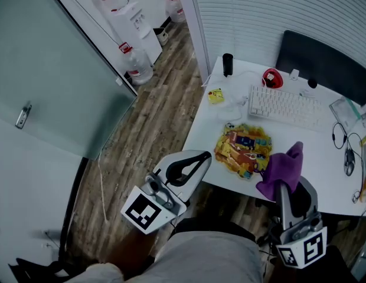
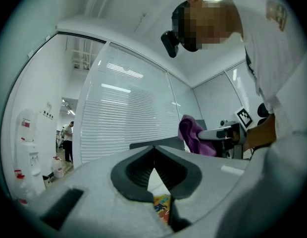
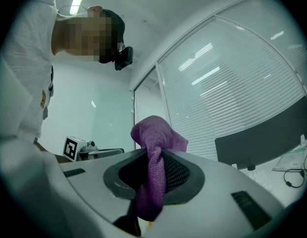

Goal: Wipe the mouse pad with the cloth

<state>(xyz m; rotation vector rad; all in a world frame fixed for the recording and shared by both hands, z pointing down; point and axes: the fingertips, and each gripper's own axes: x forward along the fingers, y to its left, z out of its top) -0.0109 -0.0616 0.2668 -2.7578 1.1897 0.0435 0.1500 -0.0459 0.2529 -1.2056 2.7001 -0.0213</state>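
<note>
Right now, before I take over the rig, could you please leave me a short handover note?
Left gripper: shut, nothing between its jaws, by the front left edge of the white desk.
Right gripper: shut on the purple cloth, held at the near right edge of the colourful mouse pad; I cannot tell whether the cloth touches it.
The mouse pad lies flat in front of the keyboard.
Done: cloth is in the gripper.
Left: wipe the pad.

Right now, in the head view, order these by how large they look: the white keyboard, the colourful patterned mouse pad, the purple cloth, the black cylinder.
Largest: white keyboard and colourful patterned mouse pad, too alike to rank.
Next: purple cloth, held nearer the camera, so unsure.
Smallest: black cylinder.
</note>
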